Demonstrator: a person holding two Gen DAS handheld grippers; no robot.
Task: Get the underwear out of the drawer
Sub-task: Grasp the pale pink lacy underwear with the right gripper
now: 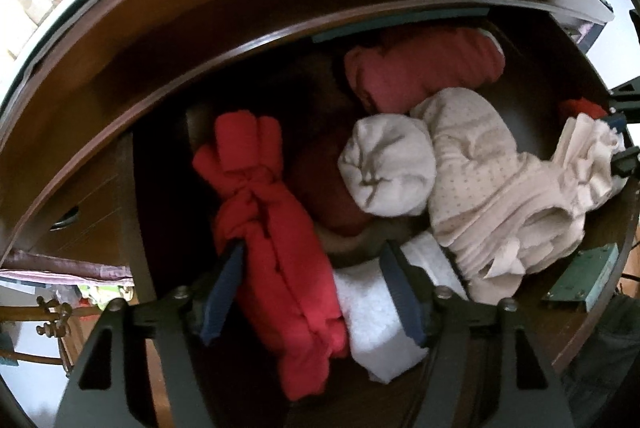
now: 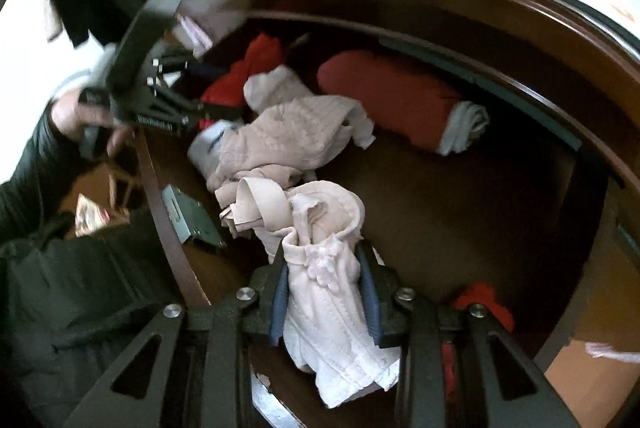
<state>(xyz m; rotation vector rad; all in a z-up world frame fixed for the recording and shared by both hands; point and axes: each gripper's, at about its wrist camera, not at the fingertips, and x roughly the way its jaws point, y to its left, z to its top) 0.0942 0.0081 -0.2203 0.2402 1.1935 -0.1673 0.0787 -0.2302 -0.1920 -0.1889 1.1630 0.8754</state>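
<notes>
Right tongs [image 2: 325,292] clamped on the pale pink, lace-trimmed cotton underwear [image 2: 332,316]; both blue pads press into the fabric, which bunches between them and spills toward the camera. From there the garment trails away from the tongs, up and left in the right wrist view, to a looser heap lying on the floor of the dark brown wooden drawer [image 2: 460,195]. Its long axis runs from the pads down toward that heap, so I judge the tail end is not yet clear of the drawer.

In the left wrist view the same garment [image 1: 500,187] sits far right, with the right tongs gripping its ruffled edge at the frame's margin.

Left tongs [image 1: 312,292] stand apart, straddling a bright red knotted cloth bundle [image 1: 264,211] and a white folded towel-like piece [image 1: 380,312]. One pad touches the red cloth; I see no squeeze on either.

Right hand is plainly the nearer, already holding. I judge the coming move as a straight lift up and back over the drawer's front rim [image 2: 160,203], high enough that the trailing part does not snag the cream rolled sock [image 1: 386,169] beside it.
</notes>
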